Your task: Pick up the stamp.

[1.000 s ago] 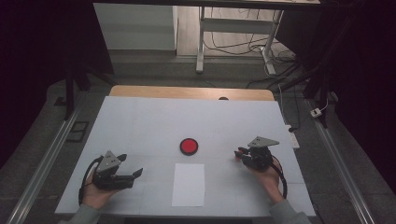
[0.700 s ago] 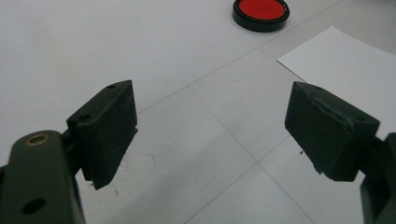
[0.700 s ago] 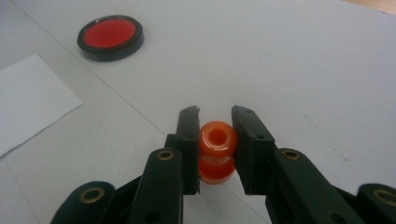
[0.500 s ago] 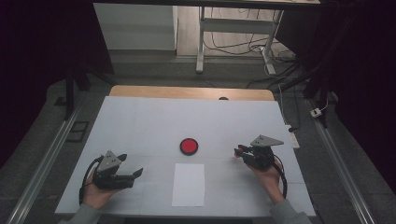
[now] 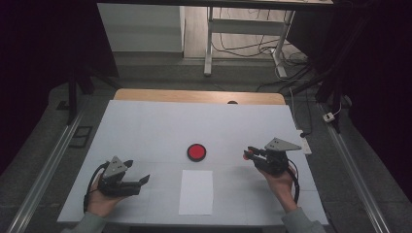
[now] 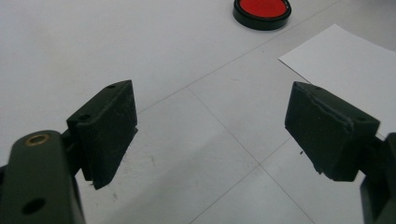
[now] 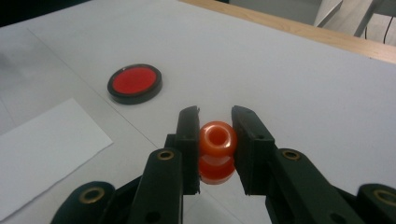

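Orange ring, perhaps two stacked, clamped in right tool, left tool agape, one red disc

**Bright table, dark surroundings**

In the high view the white table is evenly lit while the left and right edges of the frame fall almost black. The whole picture is soft and grainy. The left gripper view is crisp on the near pads. In the right gripper view the lower corners blur, and the orange spool perhaps shows slight glare.
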Motion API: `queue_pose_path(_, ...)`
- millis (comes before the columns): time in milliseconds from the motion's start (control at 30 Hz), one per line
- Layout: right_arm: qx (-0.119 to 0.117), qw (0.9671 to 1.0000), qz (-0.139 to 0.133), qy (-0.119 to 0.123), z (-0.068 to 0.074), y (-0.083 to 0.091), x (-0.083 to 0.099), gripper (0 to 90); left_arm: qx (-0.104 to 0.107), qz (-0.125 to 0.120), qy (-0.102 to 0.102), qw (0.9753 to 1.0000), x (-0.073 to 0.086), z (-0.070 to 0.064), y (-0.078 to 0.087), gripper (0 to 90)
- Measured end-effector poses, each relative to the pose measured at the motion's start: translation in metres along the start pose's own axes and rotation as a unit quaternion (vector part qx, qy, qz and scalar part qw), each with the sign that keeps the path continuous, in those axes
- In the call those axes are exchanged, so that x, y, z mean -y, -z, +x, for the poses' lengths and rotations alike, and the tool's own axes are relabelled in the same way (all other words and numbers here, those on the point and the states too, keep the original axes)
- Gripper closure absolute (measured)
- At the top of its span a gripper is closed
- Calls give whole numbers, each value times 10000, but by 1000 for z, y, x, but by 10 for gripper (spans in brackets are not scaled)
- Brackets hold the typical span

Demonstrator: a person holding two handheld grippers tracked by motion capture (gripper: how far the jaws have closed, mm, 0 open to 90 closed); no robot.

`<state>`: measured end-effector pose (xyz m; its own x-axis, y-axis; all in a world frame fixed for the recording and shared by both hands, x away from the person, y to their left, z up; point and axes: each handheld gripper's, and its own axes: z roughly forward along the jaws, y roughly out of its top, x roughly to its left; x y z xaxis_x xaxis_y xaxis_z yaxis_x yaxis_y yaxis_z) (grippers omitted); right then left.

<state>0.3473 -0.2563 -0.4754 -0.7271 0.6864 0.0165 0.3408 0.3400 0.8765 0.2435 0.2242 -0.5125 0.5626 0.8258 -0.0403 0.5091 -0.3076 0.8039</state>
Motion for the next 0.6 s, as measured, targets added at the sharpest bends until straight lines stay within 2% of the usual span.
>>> queue_pose_path(600,-295,9991,-264,132,16,5,-14,721,-8,-18,-10,10000,-1,0,-1,174)
